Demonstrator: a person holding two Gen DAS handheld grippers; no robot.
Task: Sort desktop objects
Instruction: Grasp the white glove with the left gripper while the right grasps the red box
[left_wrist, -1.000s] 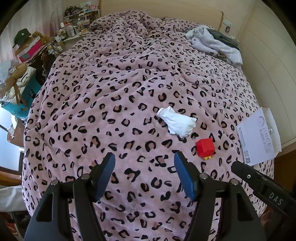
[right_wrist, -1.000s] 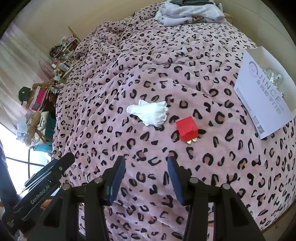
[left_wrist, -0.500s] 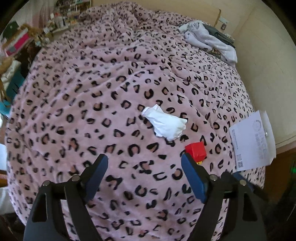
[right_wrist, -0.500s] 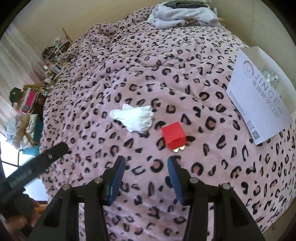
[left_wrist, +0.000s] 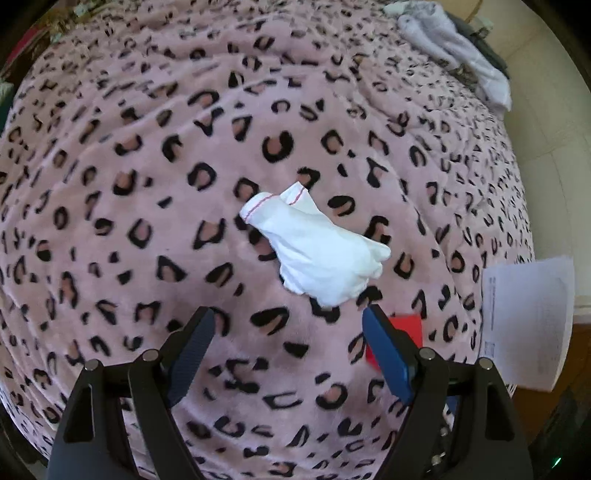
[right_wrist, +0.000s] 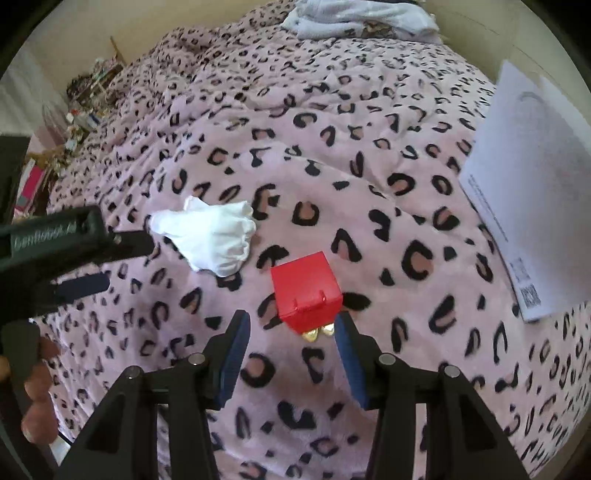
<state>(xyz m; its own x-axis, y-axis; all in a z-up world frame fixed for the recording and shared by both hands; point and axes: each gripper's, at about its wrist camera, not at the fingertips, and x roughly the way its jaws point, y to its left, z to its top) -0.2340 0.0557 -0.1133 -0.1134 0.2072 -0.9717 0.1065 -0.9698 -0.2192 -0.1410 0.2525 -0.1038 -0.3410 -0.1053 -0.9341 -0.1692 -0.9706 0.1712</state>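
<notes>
A white glove (left_wrist: 317, 251) lies crumpled on the pink leopard-print blanket (left_wrist: 147, 166), just ahead of my open left gripper (left_wrist: 288, 317), which holds nothing. In the right wrist view the glove (right_wrist: 210, 236) sits left of a small red box (right_wrist: 304, 291) with gold tabs at its lower edge. My right gripper (right_wrist: 291, 321) stands open right in front of the box, its fingertips either side of the box's near corner, not touching. The red box (left_wrist: 406, 328) is partly hidden behind my left gripper's right finger.
A white printed paper bag (right_wrist: 528, 206) lies at the blanket's right edge (left_wrist: 528, 317). Folded pale clothes (right_wrist: 362, 18) sit at the far end. A cluttered shelf (right_wrist: 88, 88) stands far left. A hand (right_wrist: 37, 391) holds the left gripper's body (right_wrist: 66, 236).
Both grippers have moved forward and down toward the blanket. The glove now lies close ahead of the left one, and the red box sits at the right one's fingertips.
</notes>
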